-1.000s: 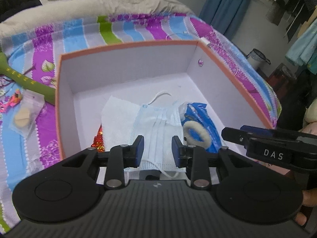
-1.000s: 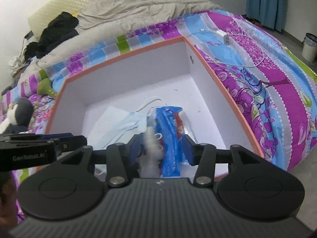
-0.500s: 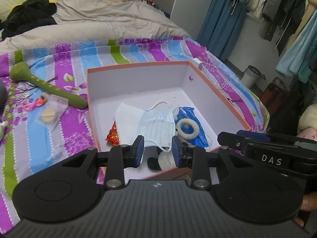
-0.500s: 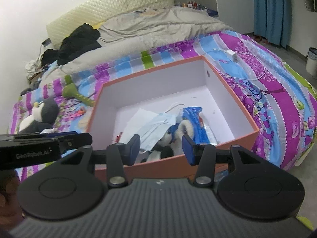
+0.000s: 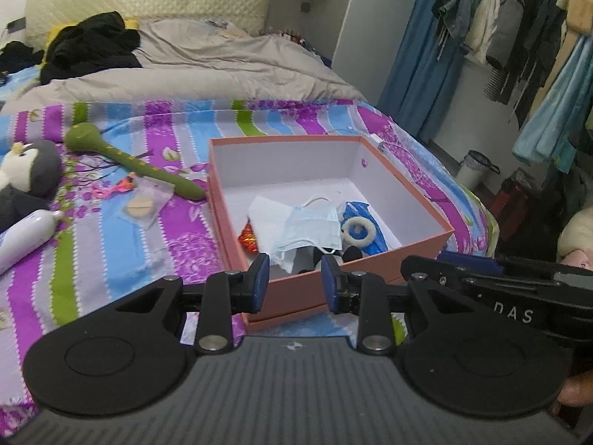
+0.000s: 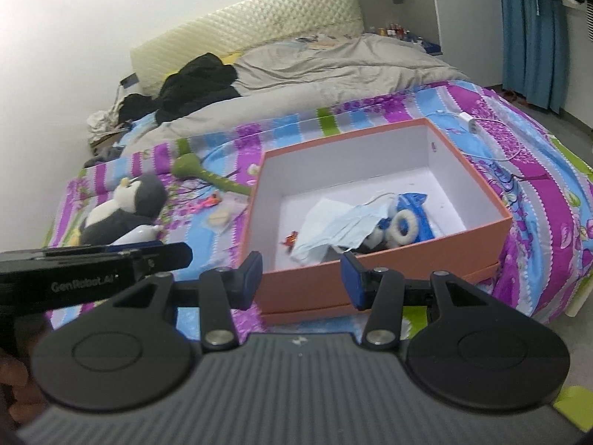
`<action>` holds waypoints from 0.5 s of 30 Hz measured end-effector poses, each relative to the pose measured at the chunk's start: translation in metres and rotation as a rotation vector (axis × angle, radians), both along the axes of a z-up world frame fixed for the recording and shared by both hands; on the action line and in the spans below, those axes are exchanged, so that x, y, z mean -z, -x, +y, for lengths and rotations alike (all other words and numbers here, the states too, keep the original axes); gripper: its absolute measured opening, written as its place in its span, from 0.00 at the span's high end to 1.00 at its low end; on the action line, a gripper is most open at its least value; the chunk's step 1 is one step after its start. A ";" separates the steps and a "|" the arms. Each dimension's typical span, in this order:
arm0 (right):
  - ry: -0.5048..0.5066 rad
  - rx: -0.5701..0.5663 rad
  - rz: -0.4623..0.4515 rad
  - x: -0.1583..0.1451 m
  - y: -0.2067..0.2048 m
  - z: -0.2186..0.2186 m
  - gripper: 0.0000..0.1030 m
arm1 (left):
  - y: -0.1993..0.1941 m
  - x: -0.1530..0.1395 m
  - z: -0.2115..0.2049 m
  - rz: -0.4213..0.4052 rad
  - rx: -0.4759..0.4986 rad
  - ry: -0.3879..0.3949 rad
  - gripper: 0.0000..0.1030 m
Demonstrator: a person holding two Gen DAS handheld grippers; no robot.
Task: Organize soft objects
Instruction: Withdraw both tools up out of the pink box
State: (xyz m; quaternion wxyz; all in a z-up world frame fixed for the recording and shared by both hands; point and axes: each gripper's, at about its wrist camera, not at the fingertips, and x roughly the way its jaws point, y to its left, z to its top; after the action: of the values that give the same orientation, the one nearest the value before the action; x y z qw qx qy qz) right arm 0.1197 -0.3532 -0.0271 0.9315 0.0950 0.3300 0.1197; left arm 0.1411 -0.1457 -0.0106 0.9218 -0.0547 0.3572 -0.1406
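Both the left gripper (image 5: 291, 282) and right gripper (image 6: 301, 279) hover with jaws released and empty before the orange box (image 5: 374, 289), where the face mask (image 5: 313, 229) and fluffy ring (image 5: 358, 229) lie inside.

Both wrist views look from beyond the bed's (image 5: 111, 230) foot edge, angled down toward the headboard (image 6: 244, 33); both share the nearby orange box (image 5: 292, 298) (image 6: 370, 270).

We see the bed (image 5: 111, 244) beneath both tongs, striped cover up. Dead ahead sits the orange box (image 5: 422, 200); left of it lie a green wand (image 5: 137, 165), a penguin plush (image 6: 126, 207), a white bottle (image 5: 26, 235).
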 end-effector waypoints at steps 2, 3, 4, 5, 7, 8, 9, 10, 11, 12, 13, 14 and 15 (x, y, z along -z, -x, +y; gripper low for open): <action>0.000 -0.013 -0.004 -0.001 0.008 0.007 0.52 | 0.011 -0.002 0.008 -0.007 -0.014 0.002 0.66; -0.001 -0.022 -0.005 -0.001 0.013 0.011 0.52 | 0.016 -0.003 0.012 -0.011 -0.021 0.002 0.66; -0.002 -0.028 -0.005 -0.001 0.016 0.014 0.52 | 0.022 -0.004 0.017 -0.013 -0.029 0.005 0.66; -0.004 -0.036 -0.005 -0.001 0.018 0.017 0.52 | 0.026 -0.004 0.021 -0.014 -0.035 0.007 0.66; -0.007 -0.055 -0.007 -0.001 0.023 0.025 0.52 | 0.036 -0.004 0.030 -0.020 -0.048 0.004 0.66; -0.006 -0.067 -0.008 -0.001 0.026 0.029 0.52 | 0.040 -0.004 0.034 -0.025 -0.059 0.001 0.65; -0.004 -0.077 -0.010 -0.001 0.028 0.033 0.52 | 0.044 -0.004 0.038 -0.026 -0.072 -0.001 0.65; -0.003 -0.087 -0.012 -0.001 0.030 0.037 0.52 | 0.049 -0.003 0.044 -0.025 -0.083 0.000 0.65; -0.003 -0.098 -0.013 -0.001 0.032 0.041 0.52 | 0.054 -0.002 0.049 -0.024 -0.095 0.003 0.64; -0.002 -0.107 -0.014 0.000 0.034 0.045 0.52 | 0.059 -0.001 0.054 -0.023 -0.108 0.006 0.64; 0.000 -0.115 -0.014 0.000 0.036 0.048 0.52 | 0.063 -0.001 0.059 -0.023 -0.118 0.006 0.64; 0.000 -0.124 -0.013 0.001 0.037 0.053 0.52 | 0.067 0.000 0.064 -0.022 -0.129 0.007 0.64; 0.000 -0.135 -0.012 0.001 0.039 0.057 0.52 | 0.072 0.000 0.069 -0.021 -0.142 0.009 0.64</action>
State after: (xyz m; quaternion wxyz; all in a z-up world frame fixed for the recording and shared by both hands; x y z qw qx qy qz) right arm 0.0805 -0.2959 -0.0285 0.9234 0.0717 0.3299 0.1828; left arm 0.0690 -0.0762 -0.0109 0.9329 -0.0823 0.3420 -0.0769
